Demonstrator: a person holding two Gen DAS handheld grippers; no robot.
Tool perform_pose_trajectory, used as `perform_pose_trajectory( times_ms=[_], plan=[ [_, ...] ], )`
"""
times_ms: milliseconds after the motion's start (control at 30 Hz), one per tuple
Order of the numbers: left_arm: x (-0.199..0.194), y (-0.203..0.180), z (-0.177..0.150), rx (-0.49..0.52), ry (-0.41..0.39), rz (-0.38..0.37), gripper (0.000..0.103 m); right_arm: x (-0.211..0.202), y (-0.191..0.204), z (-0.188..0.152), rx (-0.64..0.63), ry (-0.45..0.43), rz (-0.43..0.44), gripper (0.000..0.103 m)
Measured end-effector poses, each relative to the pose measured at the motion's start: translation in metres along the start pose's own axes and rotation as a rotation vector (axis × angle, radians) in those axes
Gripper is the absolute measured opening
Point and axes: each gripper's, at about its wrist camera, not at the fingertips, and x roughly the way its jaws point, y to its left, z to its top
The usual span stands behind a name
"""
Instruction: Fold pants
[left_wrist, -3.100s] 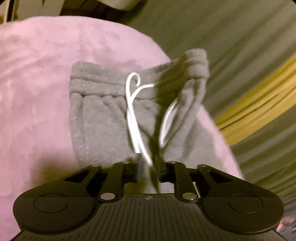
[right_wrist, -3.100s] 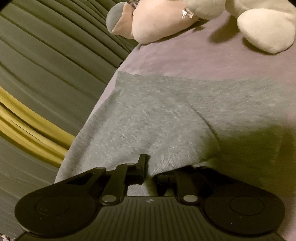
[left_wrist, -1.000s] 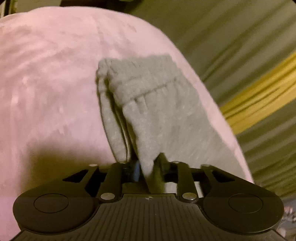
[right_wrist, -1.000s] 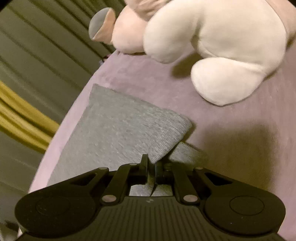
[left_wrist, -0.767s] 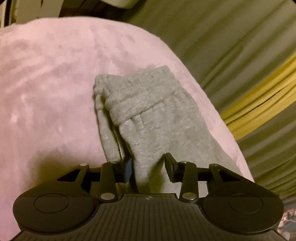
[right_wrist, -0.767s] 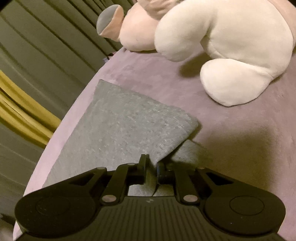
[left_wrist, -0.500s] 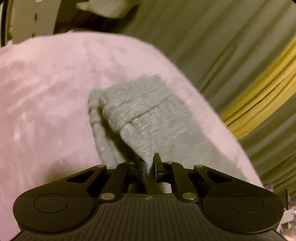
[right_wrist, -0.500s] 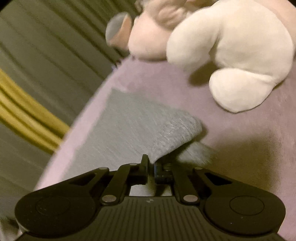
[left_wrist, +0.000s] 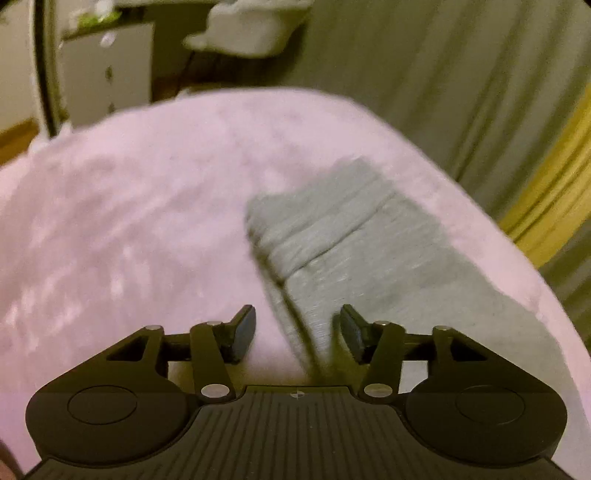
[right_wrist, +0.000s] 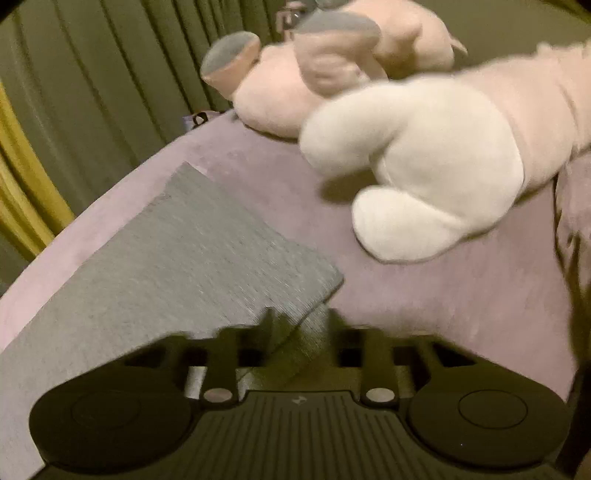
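Lying folded on the pink blanket (left_wrist: 147, 206), the grey sweatpants (left_wrist: 354, 251) were seen right of centre in the left wrist frame, their waistband end uppermost. The left tongs (left_wrist: 297, 328) were spread open, the folded edge between them ungripped. The right tongs (right_wrist: 299, 328) were blurred but parted over the cuffs (right_wrist: 207, 258). A plush toy (right_wrist: 413, 166) filled the upper right.

Pants (right_wrist: 177, 266) on bed (right_wrist: 443, 295), plush (right_wrist: 413, 162) behind.
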Motion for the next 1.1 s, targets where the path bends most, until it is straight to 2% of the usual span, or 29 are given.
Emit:
perform_pose_trajectory(
  times_ms=[67,100,167,233,333,433,500,633,733,833,933,1000,1100],
  plan=[
    [-0.013,-0.009,-0.002,0.010,-0.026,-0.035,0.073,-0.013,0.010,0.000,-0.025,-0.039,0.027,0.069],
    [-0.017,-0.016,-0.005,0.015,-0.037,-0.052,0.080,-0.019,0.018,0.001,-0.038,-0.053,0.043,0.073],
    [-0.022,-0.033,-0.011,0.048,-0.053,-0.087,0.083,-0.030,0.038,-0.005,-0.073,-0.087,0.098,0.089],
    [-0.023,-0.054,-0.023,0.100,-0.048,-0.108,0.087,-0.039,0.063,-0.014,-0.132,-0.108,0.170,0.099],
    [-0.021,-0.081,-0.042,0.170,-0.032,-0.132,0.088,-0.043,0.111,-0.038,-0.292,-0.085,0.241,0.099],
    [-0.014,-0.099,-0.058,0.225,0.000,-0.161,0.092,-0.033,0.154,-0.067,-0.458,-0.037,0.235,0.099],
    [-0.007,-0.108,-0.066,0.255,0.023,-0.144,0.092,-0.025,0.173,-0.087,-0.555,-0.034,0.191,0.099],
    [0.012,-0.106,-0.069,0.268,0.042,-0.106,0.092,-0.003,0.198,-0.120,-0.745,0.000,0.047,0.099],
    [0.022,-0.097,-0.072,0.269,0.041,-0.073,0.092,-0.001,0.202,-0.117,-0.738,0.017,0.028,0.099],
    [0.030,-0.088,-0.070,0.225,0.068,-0.092,0.092,0.003,0.199,-0.107,-0.630,0.092,0.010,0.099],
    [0.031,-0.090,-0.071,0.273,0.066,-0.076,0.092,-0.001,0.208,-0.100,-0.572,0.085,-0.017,0.099],
    [0.025,-0.094,-0.074,0.320,0.055,-0.058,0.092,-0.010,0.224,-0.101,-0.582,0.054,0.030,0.099],
    [0.025,-0.093,-0.077,0.390,0.022,0.031,0.094,-0.023,0.253,-0.108,-0.620,0.019,0.153,0.099]
  ],
)
